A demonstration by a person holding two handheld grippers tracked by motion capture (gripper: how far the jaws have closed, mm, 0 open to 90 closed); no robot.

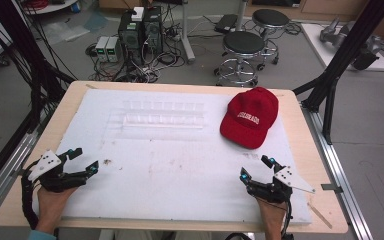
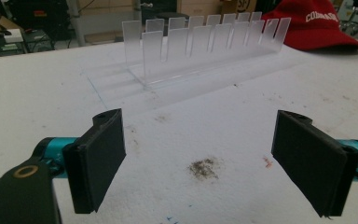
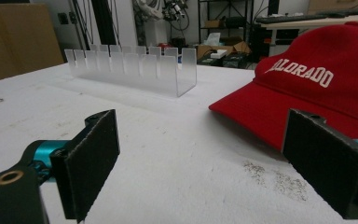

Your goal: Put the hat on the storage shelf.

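Note:
A red baseball cap (image 1: 249,117) with white lettering lies at the back right of the white mat (image 1: 180,165); it is also the red cap (image 3: 317,84) and the cap (image 2: 314,23) far off. A clear slotted acrylic rack (image 1: 162,116) stands at the back middle, seen as the rack (image 2: 200,44) and the rack (image 3: 133,67). My left gripper (image 1: 86,161) rests at the front left, open, nothing between its pads (image 2: 98,161). My right gripper (image 1: 256,168) sits at the front right, open and empty, its pads (image 3: 86,163) pointing toward the cap's brim.
The mat covers a wooden table (image 1: 25,200). Dirt smudges (image 2: 204,168) mark the mat near the left gripper. Beyond the table stand stools (image 1: 242,50), computer boxes (image 1: 140,30) and cables. Black frame posts (image 1: 340,60) flank the table.

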